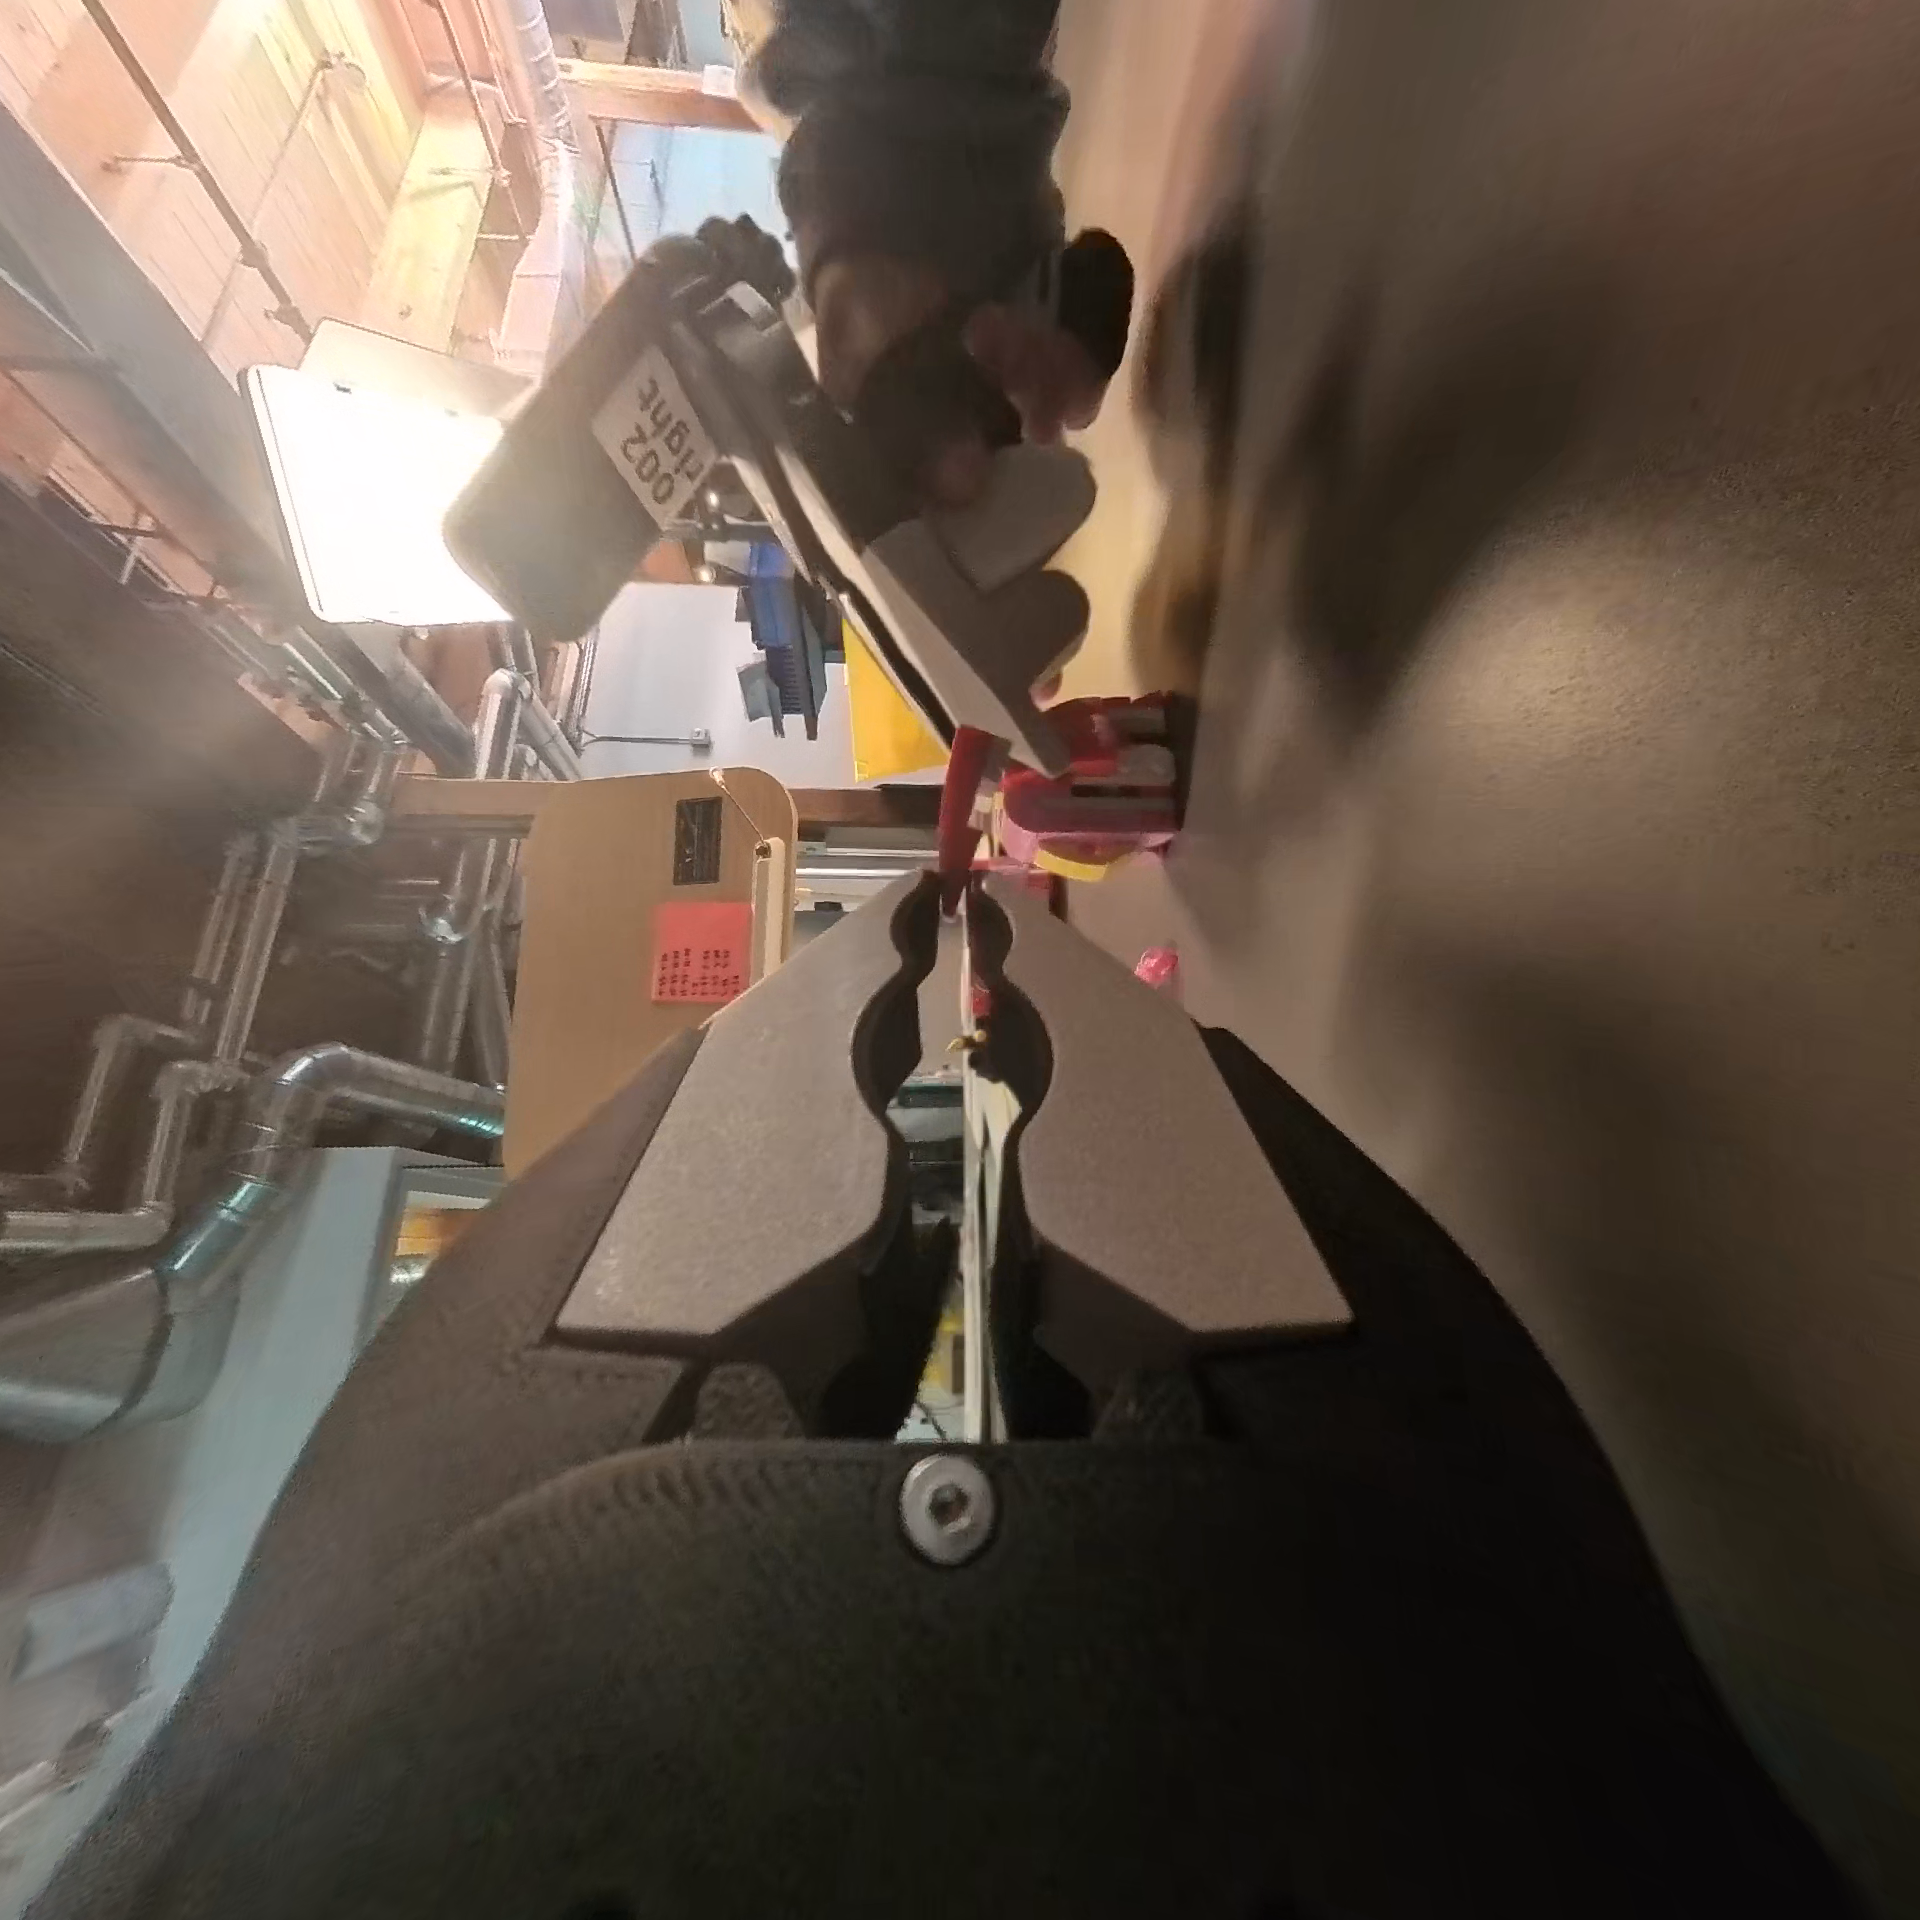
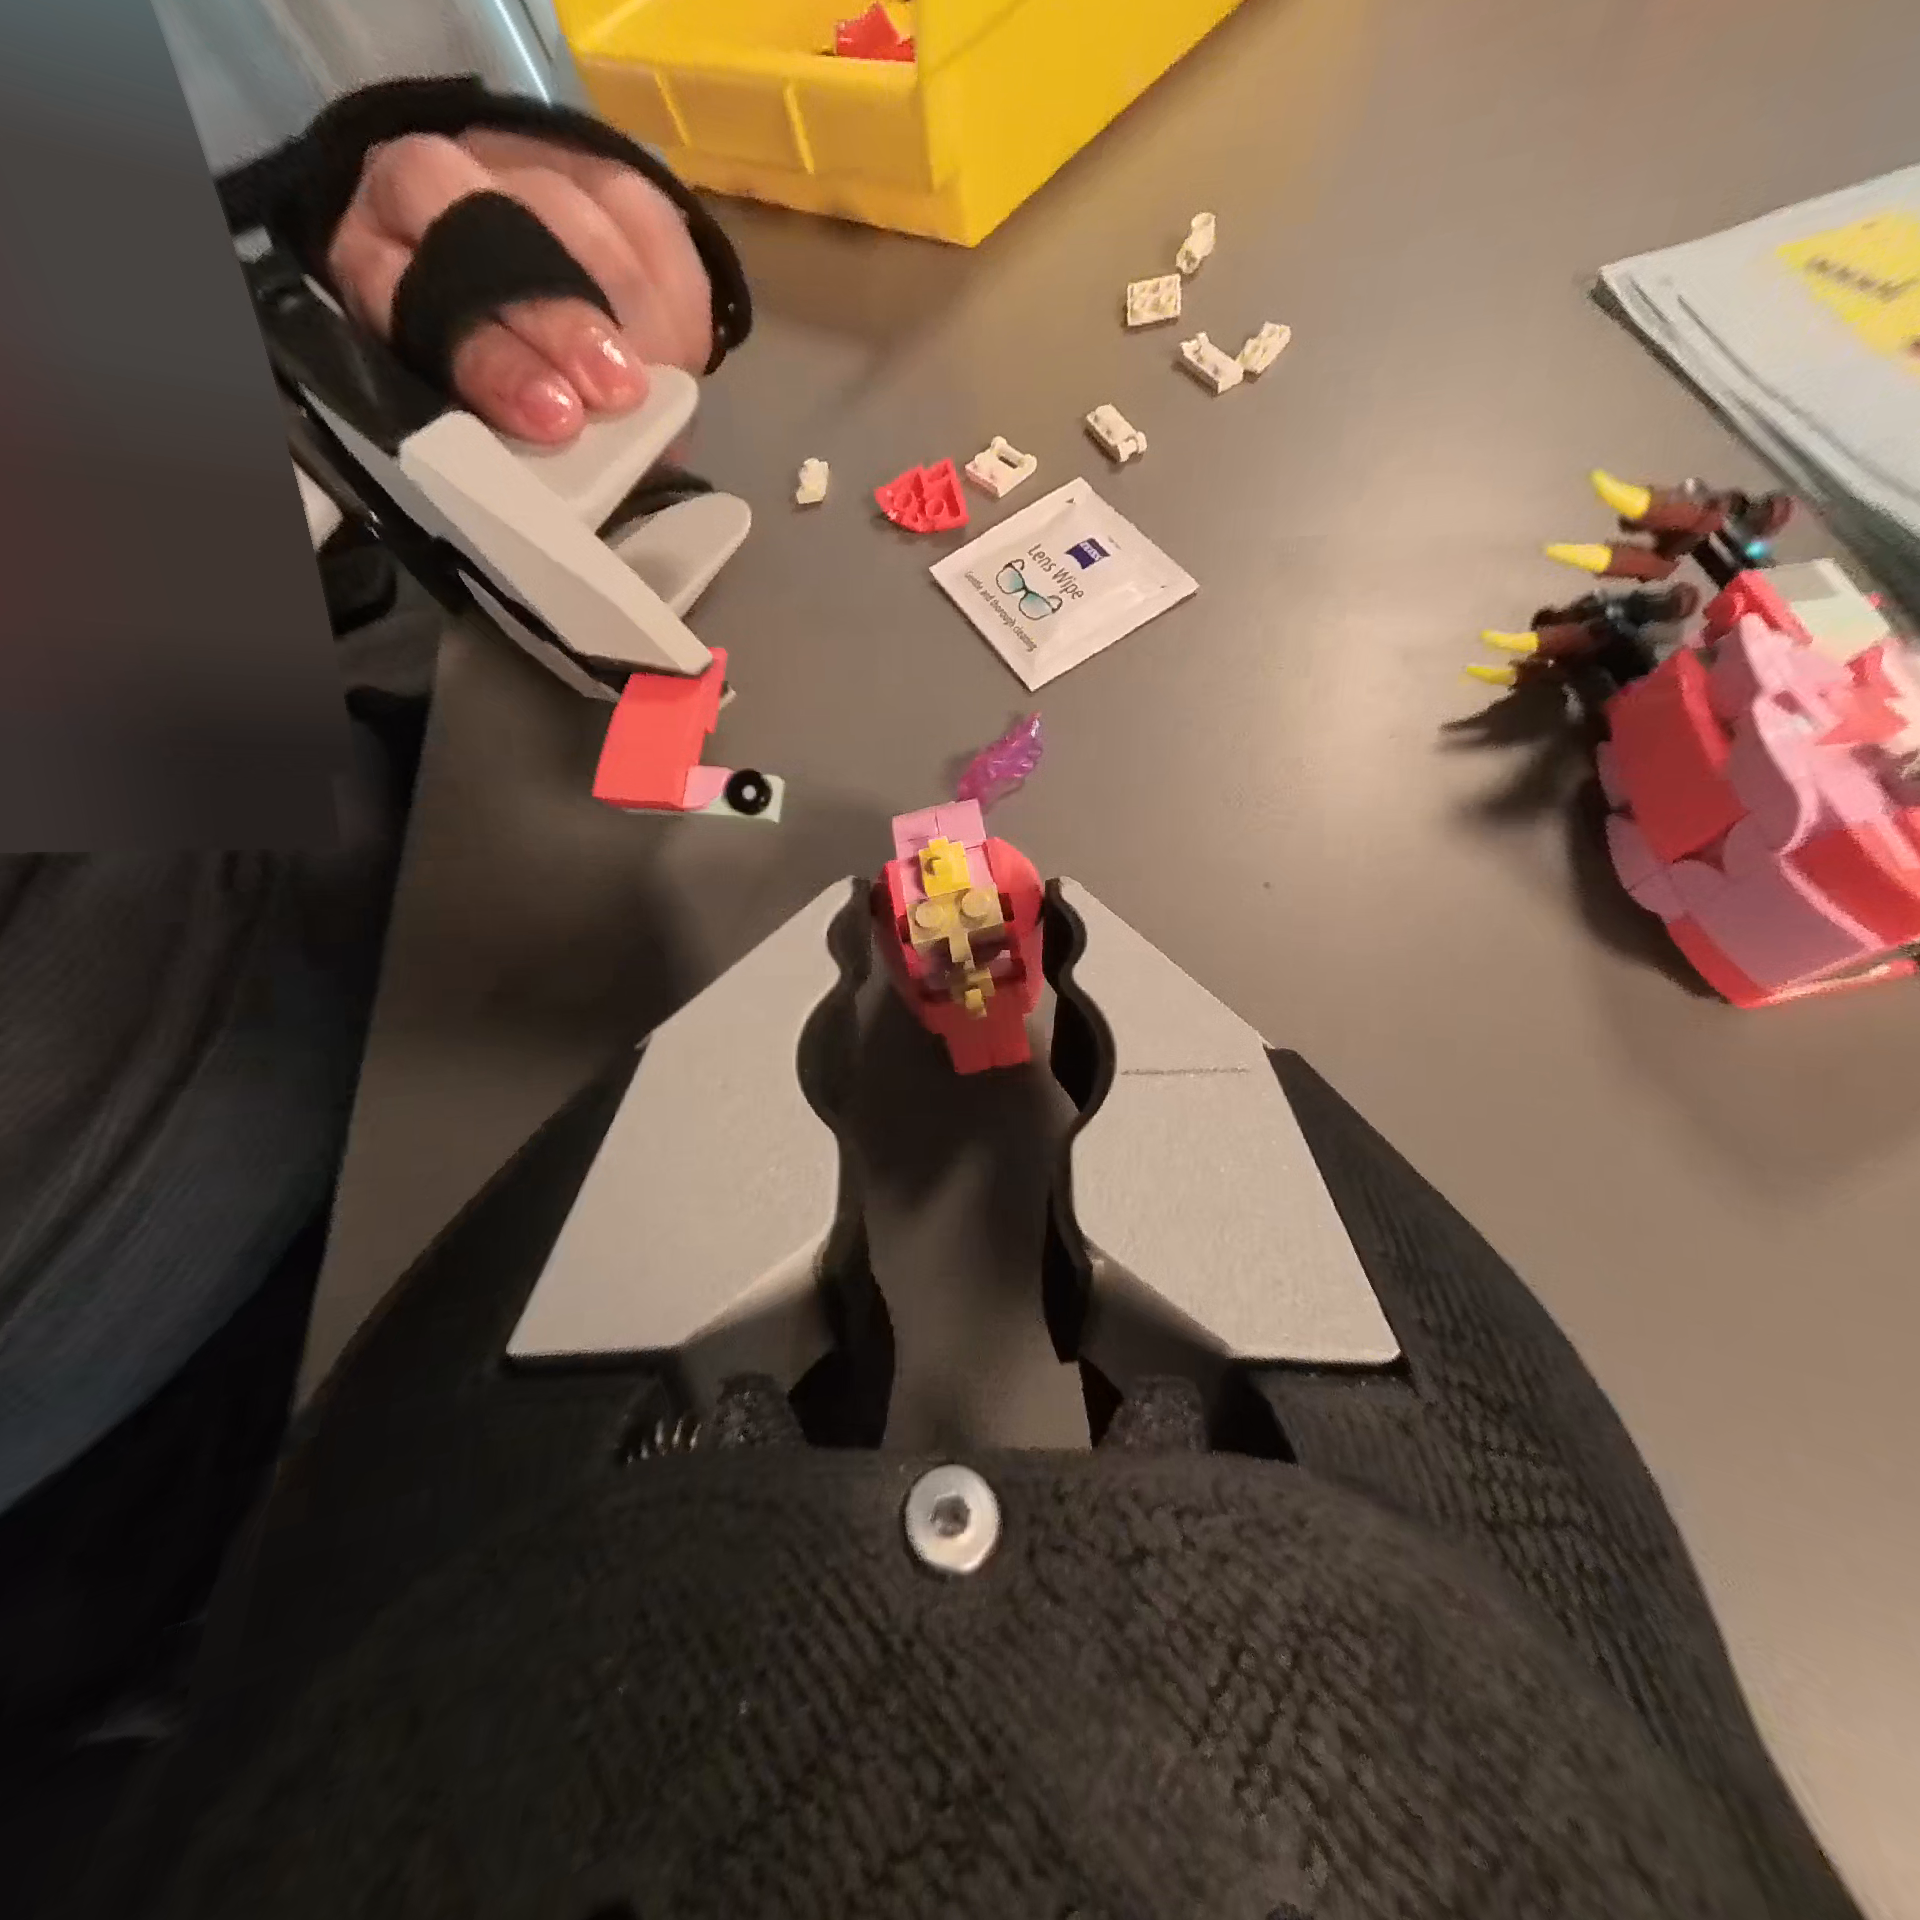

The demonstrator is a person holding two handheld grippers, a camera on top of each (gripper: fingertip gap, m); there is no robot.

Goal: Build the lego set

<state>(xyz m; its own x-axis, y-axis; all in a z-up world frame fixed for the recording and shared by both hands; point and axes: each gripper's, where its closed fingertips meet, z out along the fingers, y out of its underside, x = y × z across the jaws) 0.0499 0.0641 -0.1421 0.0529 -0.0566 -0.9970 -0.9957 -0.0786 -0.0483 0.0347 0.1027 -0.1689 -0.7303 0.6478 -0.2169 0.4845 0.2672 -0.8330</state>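
Two claws: left claw (image 2: 717, 675), right claw (image 2: 951, 904). One yellow bin (image 2: 935, 125) at the worktop's (image 2: 1351, 831) far edge. One white wipe sachet (image 2: 1060, 582). Seven small cream brick pieces (image 2: 1153, 301). One loose red wedge piece (image 2: 923, 499). Three brick builds: small red-pink block (image 2: 655, 748), red-pink-yellow build (image 2: 961, 935), large clawed red-pink build (image 2: 1745, 831). One paper stack (image 2: 1808, 343) at the right edge. One translucent purple flame piece (image 2: 1003, 758).

A flat white printed sachet (image 2: 1063, 582) lies on the grey worktop (image 2: 1299, 779); near it, a yellow-printed paper stack (image 2: 1797, 343). A white lettered label (image 1: 652, 442) sits on the other hand-held gripper (image 1: 1023, 743).
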